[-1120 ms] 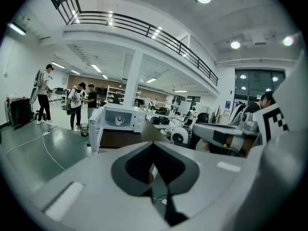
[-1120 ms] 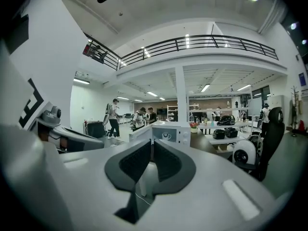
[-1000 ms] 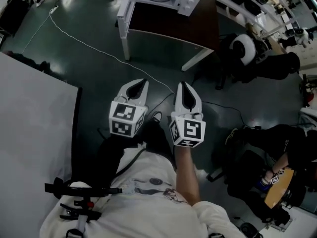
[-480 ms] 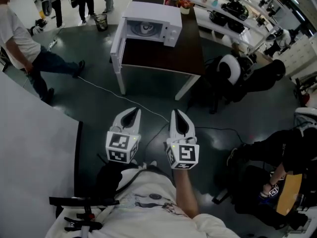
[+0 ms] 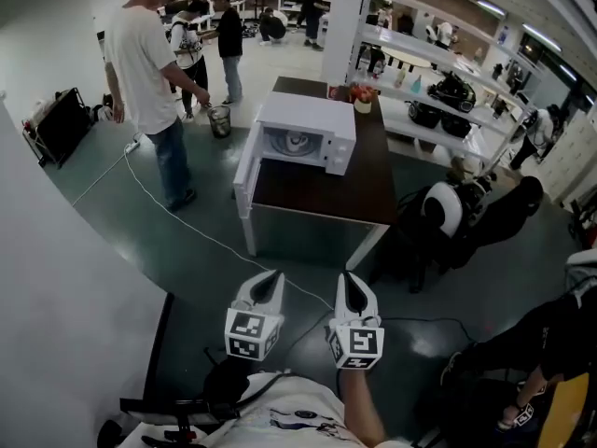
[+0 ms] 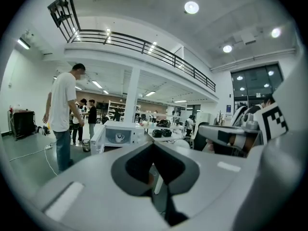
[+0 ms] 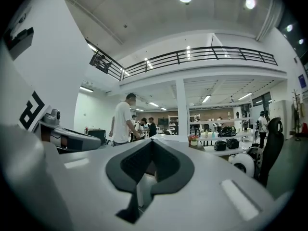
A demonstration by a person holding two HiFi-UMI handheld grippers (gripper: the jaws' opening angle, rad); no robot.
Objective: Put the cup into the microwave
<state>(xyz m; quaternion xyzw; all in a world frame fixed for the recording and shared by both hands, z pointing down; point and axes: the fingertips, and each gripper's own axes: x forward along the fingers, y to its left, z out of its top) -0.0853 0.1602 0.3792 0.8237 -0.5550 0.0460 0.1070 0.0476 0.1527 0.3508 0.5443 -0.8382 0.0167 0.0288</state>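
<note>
A white microwave [image 5: 308, 131] stands on a dark brown table [image 5: 359, 189] in the middle of the room, its door [image 5: 246, 172] swung open to the left. A white cup [image 5: 297, 143] sits inside its cavity; the left gripper view also shows this cup [image 6: 118, 137] inside the microwave [image 6: 120, 133], far off. My left gripper [image 5: 271, 277] and right gripper [image 5: 346, 278] are held side by side well short of the table, both pointing towards it. Each is shut with nothing between its jaws, as the left gripper [image 6: 154, 144] and right gripper [image 7: 151, 141] show in their own views.
Several people [image 5: 149, 63] stand at the back left near a small bin [image 5: 219, 119]. A white cable [image 5: 173, 217] crosses the dark floor. A black and white chair [image 5: 446, 211] sits right of the table, shelves [image 5: 434, 73] behind it. A white partition [image 5: 56, 306] fills the left.
The head view has lifted from the floor to the room, bringing the people and shelves into sight. Both grippers have risen a little, still side by side and shut.
</note>
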